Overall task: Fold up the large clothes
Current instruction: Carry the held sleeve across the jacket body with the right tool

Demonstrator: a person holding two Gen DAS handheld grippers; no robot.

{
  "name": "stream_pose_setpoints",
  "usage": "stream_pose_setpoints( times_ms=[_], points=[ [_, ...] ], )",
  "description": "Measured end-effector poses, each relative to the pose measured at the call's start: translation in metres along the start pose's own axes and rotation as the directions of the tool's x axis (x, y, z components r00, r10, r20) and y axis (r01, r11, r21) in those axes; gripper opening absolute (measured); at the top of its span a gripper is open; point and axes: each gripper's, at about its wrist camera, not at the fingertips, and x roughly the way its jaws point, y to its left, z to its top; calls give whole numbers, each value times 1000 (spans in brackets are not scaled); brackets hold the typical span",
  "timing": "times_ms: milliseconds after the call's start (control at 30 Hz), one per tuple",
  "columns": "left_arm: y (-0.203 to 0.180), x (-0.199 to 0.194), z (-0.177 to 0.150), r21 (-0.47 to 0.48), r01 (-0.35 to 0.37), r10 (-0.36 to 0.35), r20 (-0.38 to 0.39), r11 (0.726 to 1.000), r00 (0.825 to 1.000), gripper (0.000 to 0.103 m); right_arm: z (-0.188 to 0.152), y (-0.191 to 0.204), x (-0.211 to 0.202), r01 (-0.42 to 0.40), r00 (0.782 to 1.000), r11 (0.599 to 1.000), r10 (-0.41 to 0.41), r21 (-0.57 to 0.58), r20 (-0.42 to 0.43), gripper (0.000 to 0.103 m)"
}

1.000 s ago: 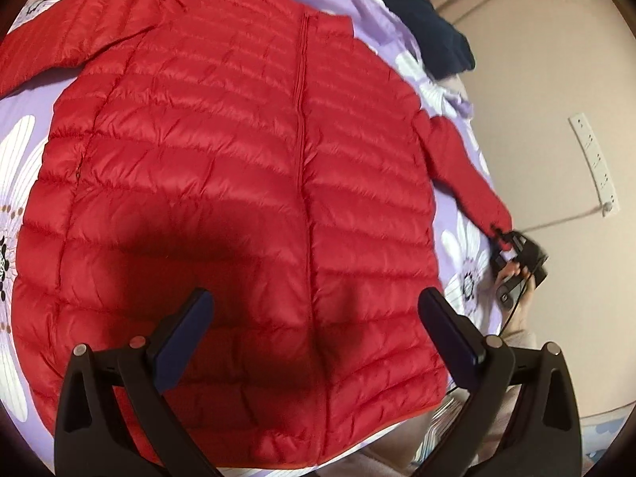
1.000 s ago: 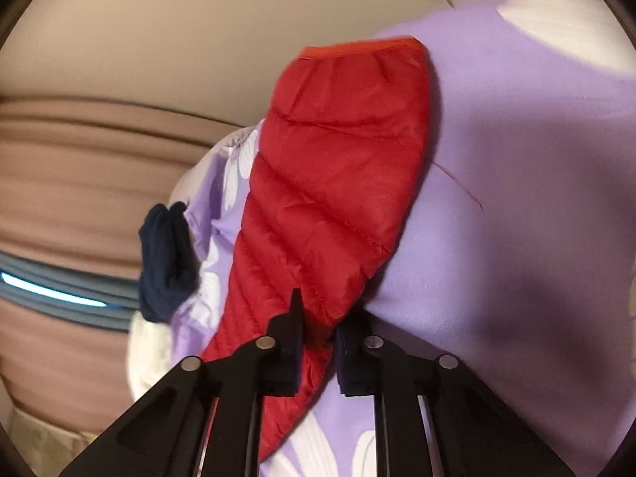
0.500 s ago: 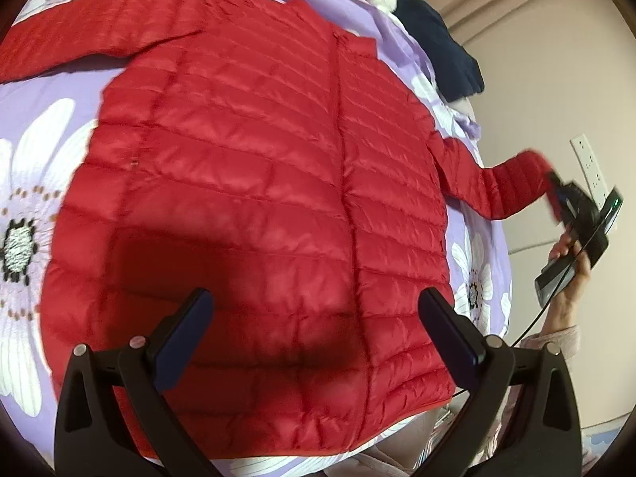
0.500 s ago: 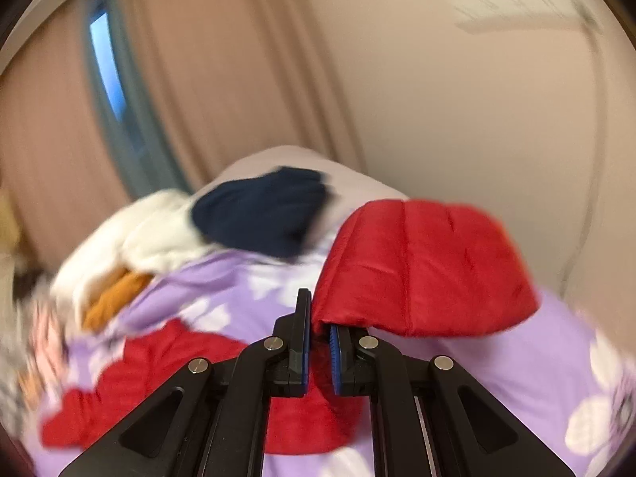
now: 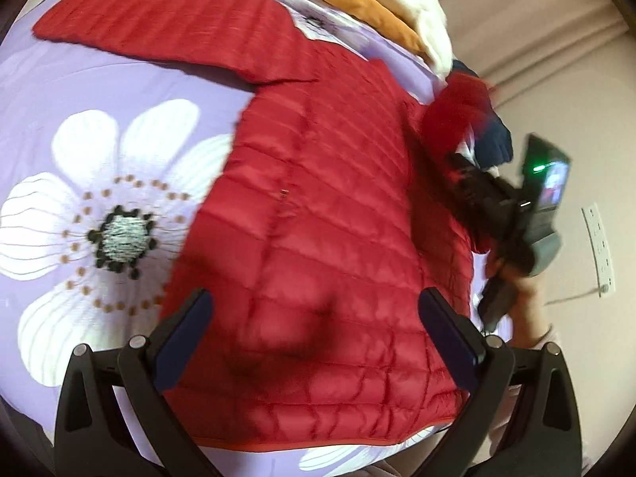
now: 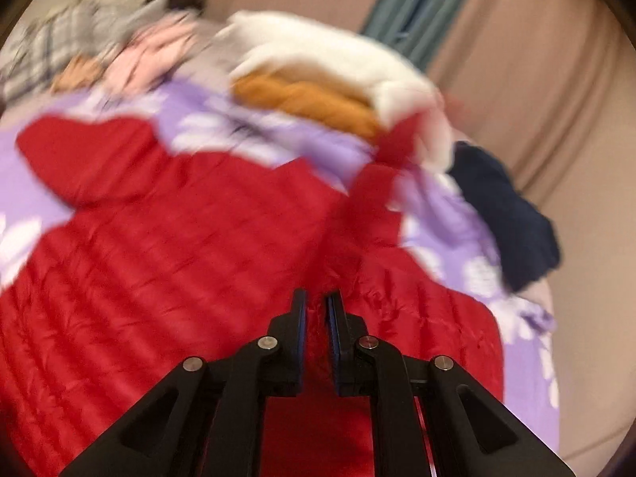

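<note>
Sleeve (image 5: 457, 115) now swung over jacket (image 5: 326, 238)

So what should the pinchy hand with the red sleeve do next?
Probably lay the sleeve flat across the red puffer jacket and then let go. The right gripper is shut on it above the jacket's body, while the left gripper hangs open, holding nothing.
</note>
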Motion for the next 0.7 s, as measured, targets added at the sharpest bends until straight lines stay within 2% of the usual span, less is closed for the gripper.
stream_pose_setpoints(
  times_ms=[67,133,267,400,467,533,567,633,667,700],
  points=[
    [4,-1,0,-12,-5,5,0,1000,1000,103,-4,14,8,-41,999,999,41,-3,-22,10],
    [8,-2,0,-21,-1,1,-2,1000,1000,103,-7,25,15,-39,998,998,37,-46,-44,10],
    [13,-3,-1,-27,0,0,-1,1000,1000,103,-4,45,8,-39,999,994,37,-103,-21,10],
    [18,-4,-1,-37,6,-6,-1,999,1000,103,8,50,-2,-133,991,989,135,-62,17,10],
    [19,-3,0,-39,7,-7,-4,999,1000,103,10,52,2,-139,990,989,139,-46,13,10],
    [20,-5,0,-37,3,-3,-2,999,1000,103,10,42,6,-193,981,981,193,37,9,10],
    [22,-6,0,-36,2,-2,0,999,1000,103,9,37,11,-216,976,973,216,76,8,12],
    [25,-8,1,-39,-7,7,8,999,1000,103,8,19,18,-275,960,946,278,171,8,26],
    [26,-8,1,-43,-10,10,9,999,1000,103,7,13,21,-294,954,934,298,201,9,39],
    [28,-8,1,-48,-11,11,9,999,1000,103,7,9,25,-301,952,927,307,224,9,47]
  ],
)
